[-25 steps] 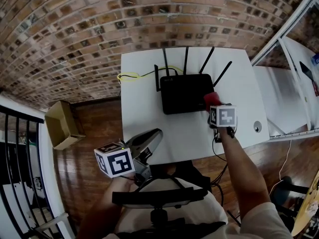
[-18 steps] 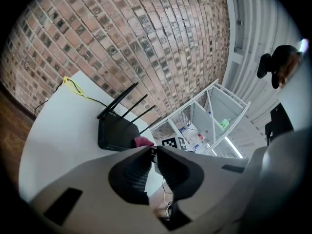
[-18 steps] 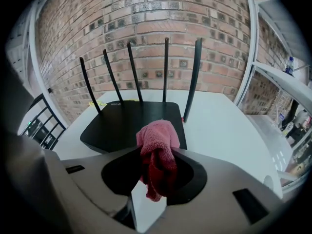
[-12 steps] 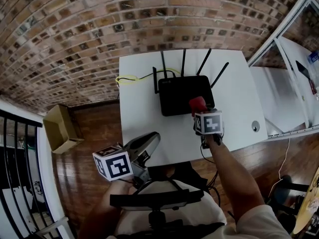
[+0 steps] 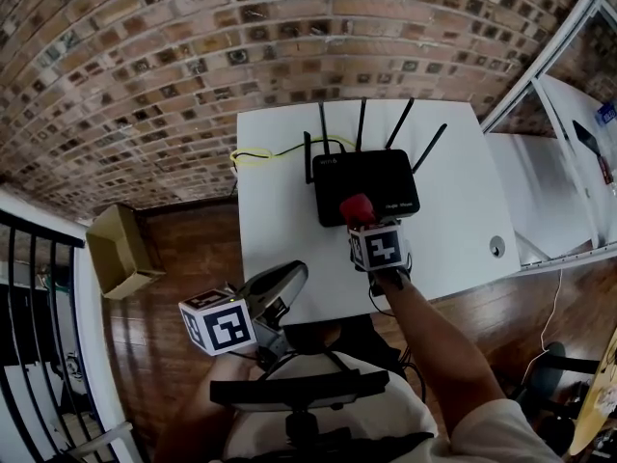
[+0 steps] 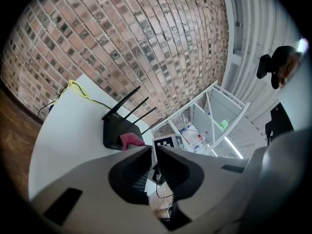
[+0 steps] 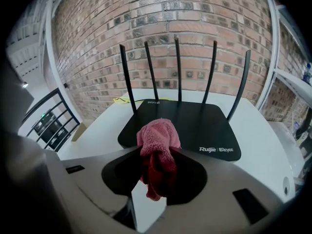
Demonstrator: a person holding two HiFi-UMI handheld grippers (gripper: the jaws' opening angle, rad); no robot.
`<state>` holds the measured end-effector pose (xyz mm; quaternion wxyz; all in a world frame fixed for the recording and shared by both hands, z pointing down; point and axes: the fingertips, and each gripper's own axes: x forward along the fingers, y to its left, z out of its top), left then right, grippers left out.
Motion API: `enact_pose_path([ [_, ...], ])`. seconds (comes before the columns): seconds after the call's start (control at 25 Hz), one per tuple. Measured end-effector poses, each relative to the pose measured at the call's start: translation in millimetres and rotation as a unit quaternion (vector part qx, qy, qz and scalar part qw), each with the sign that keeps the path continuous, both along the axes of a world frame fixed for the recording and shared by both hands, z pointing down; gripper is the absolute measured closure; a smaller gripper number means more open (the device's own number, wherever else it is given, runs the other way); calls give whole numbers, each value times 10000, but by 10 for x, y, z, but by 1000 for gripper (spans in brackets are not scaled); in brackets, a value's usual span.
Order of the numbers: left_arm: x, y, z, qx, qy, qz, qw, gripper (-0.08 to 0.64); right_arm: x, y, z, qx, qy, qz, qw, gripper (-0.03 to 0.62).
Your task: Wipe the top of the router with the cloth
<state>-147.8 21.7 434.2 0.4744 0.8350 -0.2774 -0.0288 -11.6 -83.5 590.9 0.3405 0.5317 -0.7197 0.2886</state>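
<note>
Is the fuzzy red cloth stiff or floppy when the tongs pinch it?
Probably floppy: the cloth bunches up and droops between the right tongs. It looks fluffy, so it is likely light and not slippery. Pushed along the router, it would likely squash rather than slide stiffly.

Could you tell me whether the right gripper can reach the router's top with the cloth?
Probably yes: the right gripper, shut on the cloth, sits at the router's near edge with nothing between.
</note>
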Motion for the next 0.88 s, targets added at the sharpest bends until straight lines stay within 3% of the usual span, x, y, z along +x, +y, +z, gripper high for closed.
enact_pose_path([
  [0.36, -269, 106, -1, -4, -54, -143, 9999, 525, -480, 40, -10, 3, -10, -314, 9995, 454],
  [0.56, -423, 201, -8, -6, -112, -211, 9997, 525, -823, 22, -175, 232, -179, -570, 9979, 454],
  [0.88, -609, 378, -19, -18, -205, -243, 9995, 525, -1068, 88, -192, 198, -241, -735, 9968, 454],
])
